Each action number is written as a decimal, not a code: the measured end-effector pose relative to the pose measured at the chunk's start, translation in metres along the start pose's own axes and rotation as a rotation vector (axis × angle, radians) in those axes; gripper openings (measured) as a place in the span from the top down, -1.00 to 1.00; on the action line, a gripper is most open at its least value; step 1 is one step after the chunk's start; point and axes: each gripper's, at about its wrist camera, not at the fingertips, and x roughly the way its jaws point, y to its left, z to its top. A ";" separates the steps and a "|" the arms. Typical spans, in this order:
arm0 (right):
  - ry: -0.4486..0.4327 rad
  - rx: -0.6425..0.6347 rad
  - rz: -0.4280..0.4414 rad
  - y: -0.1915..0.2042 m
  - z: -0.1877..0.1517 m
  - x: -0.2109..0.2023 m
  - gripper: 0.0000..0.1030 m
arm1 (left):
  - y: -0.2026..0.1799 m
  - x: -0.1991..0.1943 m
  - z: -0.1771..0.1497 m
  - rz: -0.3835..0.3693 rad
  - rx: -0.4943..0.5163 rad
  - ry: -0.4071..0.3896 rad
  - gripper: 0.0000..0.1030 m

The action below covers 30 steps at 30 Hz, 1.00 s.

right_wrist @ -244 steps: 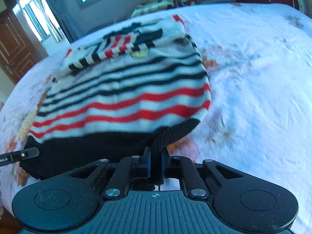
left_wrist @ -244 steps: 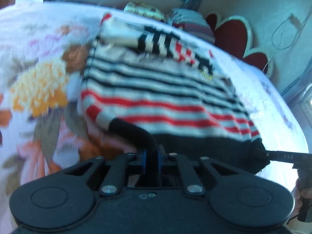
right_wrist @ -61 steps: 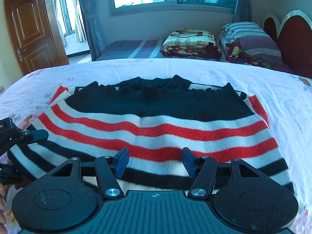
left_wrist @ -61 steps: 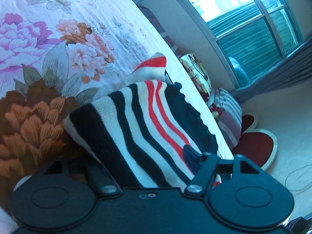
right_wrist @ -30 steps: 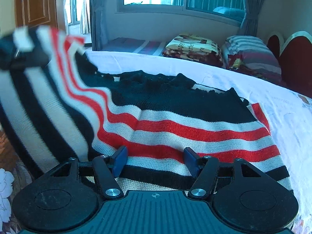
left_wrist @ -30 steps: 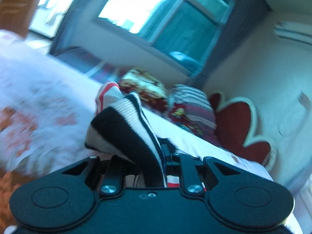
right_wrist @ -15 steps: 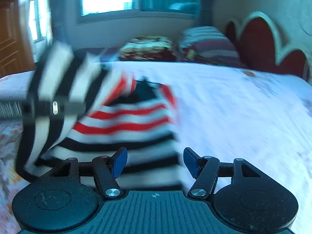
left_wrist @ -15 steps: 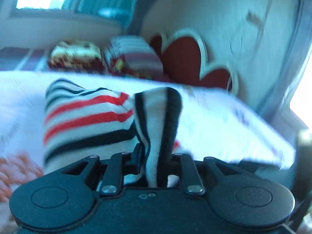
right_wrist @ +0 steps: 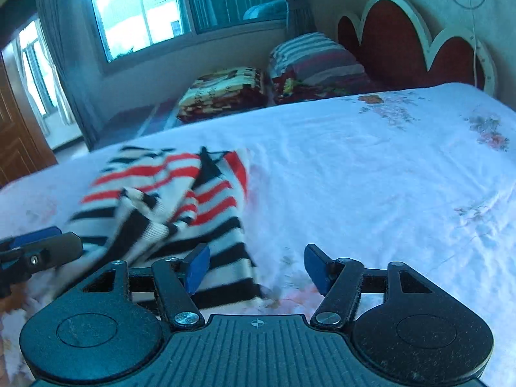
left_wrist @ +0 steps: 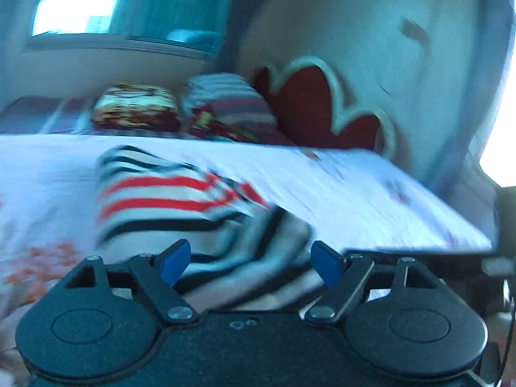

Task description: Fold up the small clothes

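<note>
So the whole thing sits on a big bed (right_wrist: 371, 174) with a white sheet printed with faded orange and pink flowers, a bit rumpled on the right side. The striped sweater (right_wrist: 180, 200) (white with black and red bands) is lying bunched up on the left part of the bed in the right wrist view, one flap flopped over itself, not flat at all.

Room-wise: a window (right_wrist: 135, 13) with teal curtains along the far wall, a brown wooden door (right_wrist: 16, 135) off to the left, and a dark red scalloped headboard (right_wrist: 412, 42) with a pale rim on the right. Next to the bed there's a folded patterned blanket (right_wrist: 225, 92) and a striped pillow (right_wrist: 316, 61) side by side. A thin cord hangs on the wall above the headboard.

The right tool (right_wrist: 256, 266) has its jaws opening, wide apart, with nothing pinched; the sweater's edge lies just under the left blue pad and bare sheet shows in the gap. The left tool (left_wrist: 248, 262) is opening too, and the sweater (left_wrist: 193, 206) lies loose between its blue fingers (left_wrist: 172, 259) without the pads pressing it. That view is really blurry. The left tool also pokes in at the left edge of the right wrist view, right beside the sweater.
</note>
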 end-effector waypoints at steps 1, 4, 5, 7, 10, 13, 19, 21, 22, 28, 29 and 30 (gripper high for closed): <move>0.001 0.017 0.033 0.003 0.004 -0.002 -0.95 | 0.011 -0.006 0.003 0.038 -0.039 -0.019 -0.57; -0.006 0.024 0.120 0.016 0.012 -0.007 -0.96 | 0.044 -0.016 0.010 0.166 -0.145 -0.050 -0.58; 0.000 0.023 0.142 0.023 0.016 -0.005 -0.96 | 0.054 -0.016 0.011 0.211 -0.175 -0.045 -0.58; 0.023 0.033 0.179 0.033 0.019 0.001 -0.96 | 0.069 -0.014 0.010 0.254 -0.211 -0.029 -0.54; 0.073 0.068 0.217 0.042 0.023 0.018 -0.95 | 0.074 -0.007 0.010 0.262 -0.208 0.012 -0.54; 0.121 0.132 0.252 0.042 0.025 0.038 -0.95 | 0.066 -0.003 0.000 0.241 -0.187 0.021 -0.56; 0.177 0.204 0.273 0.037 0.032 0.067 -0.44 | 0.061 0.027 -0.018 0.245 -0.160 0.114 -0.53; 0.195 0.200 0.263 0.038 0.034 0.077 -0.44 | 0.062 0.030 -0.021 0.241 -0.161 0.119 -0.54; 0.200 0.192 0.260 0.039 0.035 0.080 -0.44 | 0.062 0.030 -0.022 0.239 -0.158 0.123 -0.54; 0.223 0.135 0.248 0.047 0.038 0.105 0.28 | 0.066 0.034 -0.028 0.233 -0.180 0.129 -0.54; 0.222 0.120 0.250 0.048 0.038 0.106 0.32 | 0.066 0.034 -0.029 0.236 -0.179 0.126 -0.56; 0.213 0.097 0.248 0.050 0.037 0.105 0.38 | 0.064 0.033 -0.029 0.240 -0.176 0.124 -0.57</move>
